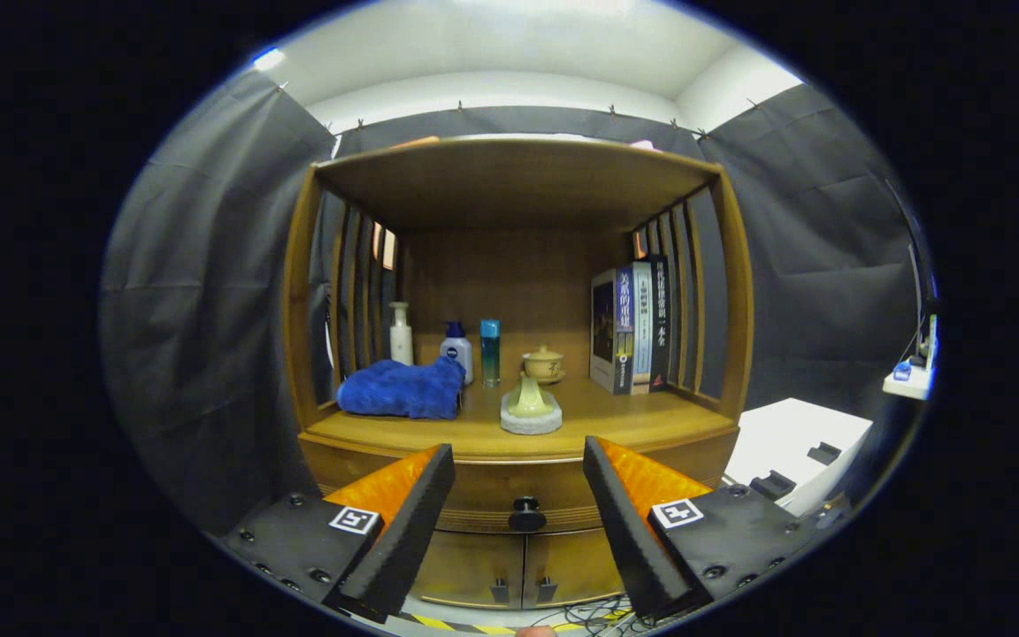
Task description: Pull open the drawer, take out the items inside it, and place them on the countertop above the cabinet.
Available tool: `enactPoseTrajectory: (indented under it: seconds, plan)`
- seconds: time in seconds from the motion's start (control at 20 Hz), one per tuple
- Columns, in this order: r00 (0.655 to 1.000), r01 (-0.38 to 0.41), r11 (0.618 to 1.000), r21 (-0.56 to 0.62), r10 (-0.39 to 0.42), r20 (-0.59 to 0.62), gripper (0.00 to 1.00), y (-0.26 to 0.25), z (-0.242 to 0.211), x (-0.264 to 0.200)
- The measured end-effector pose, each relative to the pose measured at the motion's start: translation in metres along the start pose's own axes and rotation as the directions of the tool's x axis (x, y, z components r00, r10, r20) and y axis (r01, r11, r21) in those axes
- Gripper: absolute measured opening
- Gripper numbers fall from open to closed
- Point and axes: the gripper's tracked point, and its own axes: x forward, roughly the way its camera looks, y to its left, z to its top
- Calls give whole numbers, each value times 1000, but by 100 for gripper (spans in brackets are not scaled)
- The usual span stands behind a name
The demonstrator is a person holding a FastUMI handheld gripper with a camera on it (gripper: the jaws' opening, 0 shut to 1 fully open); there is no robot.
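Facing the wooden cabinet (517, 354), the gripper (518, 460) is held with fingers spread wide. The closed drawer's knob (526, 513) is seen between them, untouched.

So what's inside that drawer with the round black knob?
Can't tell yet. The drawer is closed, so its front and knob hide whatever is inside. The open gripper sits in front of it, the knob showing between the fingers, untouched.

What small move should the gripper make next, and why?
Probably move the gripper straight forward to the drawer knob. The drawer looks closed, the fingers are open with nothing held, and the knob sits between them but beyond their tips.
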Motion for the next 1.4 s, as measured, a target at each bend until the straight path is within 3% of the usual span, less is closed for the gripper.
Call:
enactPoseTrajectory:
  seconds: [0.2, 0.5, 1.1, 1.4]
  plan:
    - [997, -73, 997, -25, 72, -31, 97, 5, 8, -62]
    - [996, -82, 995, -56, 80, -38, 98, -25, 10, -122]
    - [994, -109, 993, -34, 109, 4, 98, -62, 24, -154]
    - [996, -84, 996, -8, 84, 13, 98, -81, 28, -157]
